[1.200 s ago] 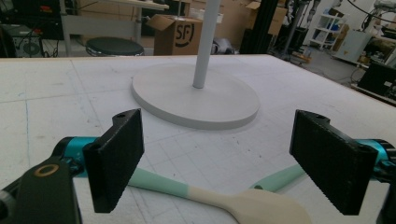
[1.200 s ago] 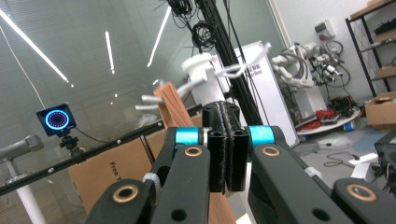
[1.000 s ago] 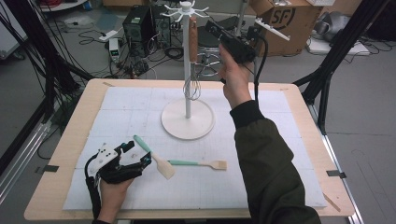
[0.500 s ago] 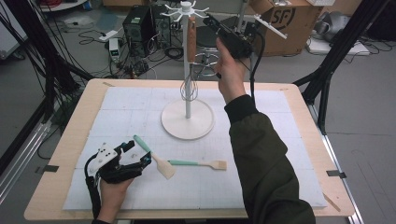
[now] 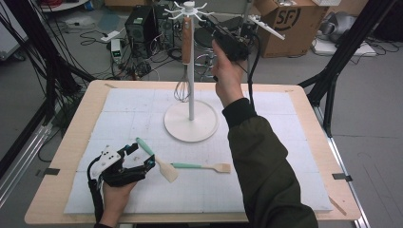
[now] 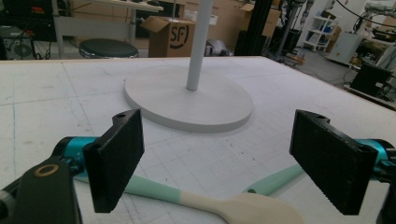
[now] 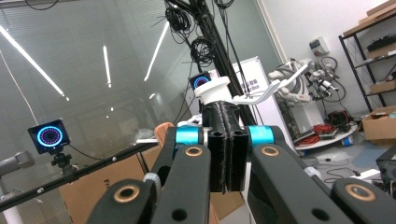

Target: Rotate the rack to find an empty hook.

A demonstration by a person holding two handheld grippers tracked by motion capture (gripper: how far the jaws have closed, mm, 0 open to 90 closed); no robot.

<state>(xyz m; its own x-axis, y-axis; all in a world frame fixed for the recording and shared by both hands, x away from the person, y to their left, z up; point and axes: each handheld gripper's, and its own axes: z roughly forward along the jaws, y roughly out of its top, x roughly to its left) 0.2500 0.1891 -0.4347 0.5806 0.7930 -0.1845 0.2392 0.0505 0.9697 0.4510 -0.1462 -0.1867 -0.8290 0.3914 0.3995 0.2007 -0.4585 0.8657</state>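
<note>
**Whisk on the rack, spatulas still waiting**

The right tool (image 5: pixel 216 26) is raised at the top of the white rack (image 5: pixel 191 71), close beside the crown of hooks (image 5: pixel 188 7). In the right gripper view its jaws are pressed flat together with nothing visible between them, just below the rack's cap (image 7: pixel 213 88). A whisk (image 5: pixel 184 57) with a wooden handle hangs from one hook, its wire head down near the pole. My reading is that the hanging of the whisk is finished or being finished, and this hand has yet to come away; whether it touches the hook I cannot tell.

The left tool (image 5: pixel 142 159) rests low on the worktop (image 5: pixel 62 156) with its jaws wide apart. In the left gripper view a spatula (image 6: pixel 215 203) with a mint handle and pale blade lies between and just ahead of the pads, not gripped. A second spatula (image 5: pixel 202 166) lies just beside it, nearer the middle of the mat.

The next move probably calls for the left jaws to close on the near spatula's handle, then a lift to a free hook. The hanging hole must meet a thin prong, so the handle end wants to be left clear.

The worktop is light wood under a white gridded mat (image 5: pixel 285 142), with the rack's round base (image 5: pixel 191 121) near its far middle. Beyond lie cables, a dark computer case (image 5: pixel 140 23) and a cardboard box (image 5: pixel 285 21) on a grey floor.
</note>
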